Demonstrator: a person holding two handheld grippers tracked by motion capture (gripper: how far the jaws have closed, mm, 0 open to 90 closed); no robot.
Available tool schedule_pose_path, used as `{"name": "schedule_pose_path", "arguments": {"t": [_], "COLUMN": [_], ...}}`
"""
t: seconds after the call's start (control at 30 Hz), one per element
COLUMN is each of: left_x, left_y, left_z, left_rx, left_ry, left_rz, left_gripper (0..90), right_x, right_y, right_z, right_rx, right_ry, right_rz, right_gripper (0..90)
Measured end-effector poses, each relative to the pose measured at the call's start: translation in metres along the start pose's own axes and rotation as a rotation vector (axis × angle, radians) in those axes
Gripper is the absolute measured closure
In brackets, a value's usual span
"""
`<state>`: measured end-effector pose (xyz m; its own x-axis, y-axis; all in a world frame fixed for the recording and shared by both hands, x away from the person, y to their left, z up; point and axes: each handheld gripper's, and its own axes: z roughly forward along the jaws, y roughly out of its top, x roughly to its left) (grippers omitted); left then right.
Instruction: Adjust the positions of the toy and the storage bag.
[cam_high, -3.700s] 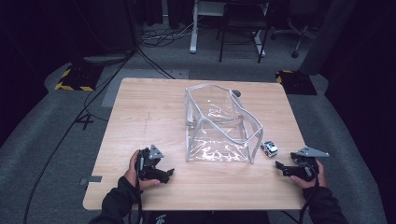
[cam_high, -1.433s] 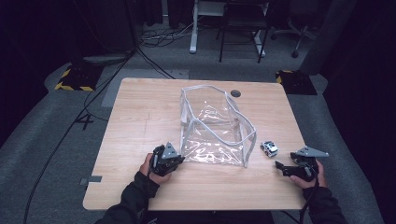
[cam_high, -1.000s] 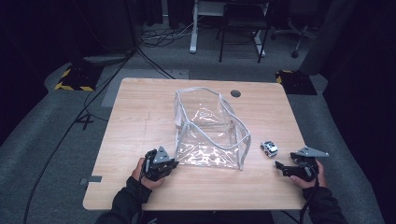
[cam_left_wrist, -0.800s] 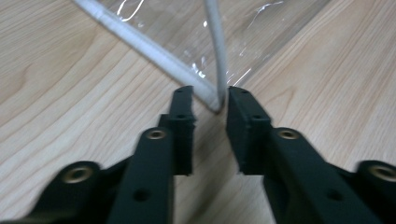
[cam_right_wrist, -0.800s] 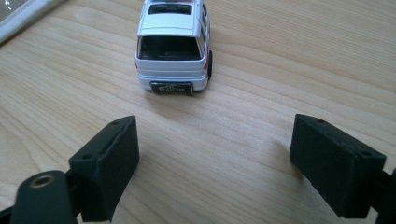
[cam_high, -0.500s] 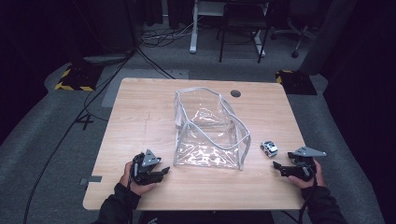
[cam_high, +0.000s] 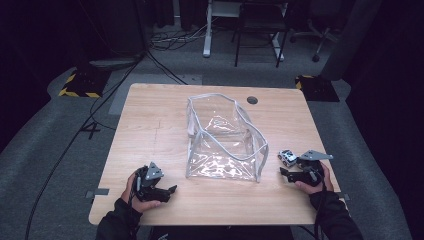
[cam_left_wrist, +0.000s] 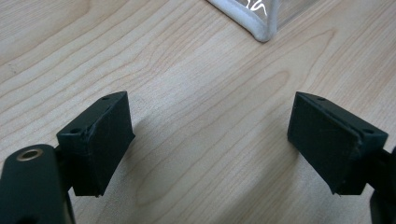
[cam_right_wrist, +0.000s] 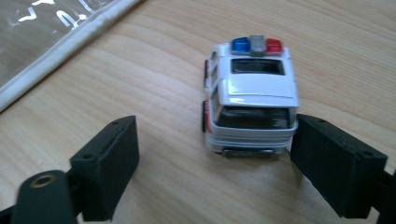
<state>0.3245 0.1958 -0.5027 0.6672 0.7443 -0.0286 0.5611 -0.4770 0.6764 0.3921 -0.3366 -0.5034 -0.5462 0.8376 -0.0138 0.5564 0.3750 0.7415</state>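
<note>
White with red and blue roof lights, the toy police car (cam_right_wrist: 252, 109) sat on the table (cam_high: 150, 130) beside the clear bag (cam_high: 222, 142), off-centre between the right gripper (cam_right_wrist: 212, 163)'s wide-open jaws. Closing so could have skidded it aside. The left gripper (cam_left_wrist: 210, 140) gaped, holding nothing.

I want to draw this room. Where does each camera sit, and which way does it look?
High view: above the person's side, looking forward and down at the table; forearms, hands, left tongs and right tongs show.
Left gripper view: on the left tongs, facing wood and the clear bag; open jaws show.
Right gripper view: on the right tongs, facing the toy police car; open jaws show.
Shared: the bag.
</note>
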Motion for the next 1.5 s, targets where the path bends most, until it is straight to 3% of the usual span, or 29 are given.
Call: {"name": "schedule_pose_path", "arguments": {"t": [0.33,0.53,0.6,0.7,1.1,1.23,1.5], "left_x": [0.002,0.002,0.002,0.002,0.003,0.003,0.004], "left_y": [0.001,0.001,0.001,0.002,0.003,0.003,0.003], "left_z": [0.000,0.001,0.001,0.002,0.002,0.002,0.002], "left_rx": [0.002,-0.003,-0.005,-0.002,0.003,0.003,-0.001], "left_ry": [0.010,0.005,0.006,0.011,0.004,0.004,0.008], "left_rz": [-0.001,-0.007,-0.002,-0.003,0.004,0.004,0.010], "left_gripper": [14.3,14.3,14.3,14.3,14.3,14.3,14.4], "right_x": [-0.008,-0.011,-0.012,-0.011,-0.012,-0.013,-0.012], "right_y": [0.013,0.010,0.009,0.009,0.009,0.007,0.006], "right_z": [0.014,0.010,0.008,0.008,0.007,0.004,0.002], "right_rx": [-0.005,-0.028,-0.030,-0.037,-0.046,-0.078,-0.094], "right_ry": [-0.018,-0.037,-0.036,-0.024,-0.006,0.000,0.020], "right_rz": [0.021,0.043,0.037,0.024,0.024,0.030,-0.001], "right_gripper": [19.4,35.4,36.8,47.4,48.3,48.3,48.4]}}
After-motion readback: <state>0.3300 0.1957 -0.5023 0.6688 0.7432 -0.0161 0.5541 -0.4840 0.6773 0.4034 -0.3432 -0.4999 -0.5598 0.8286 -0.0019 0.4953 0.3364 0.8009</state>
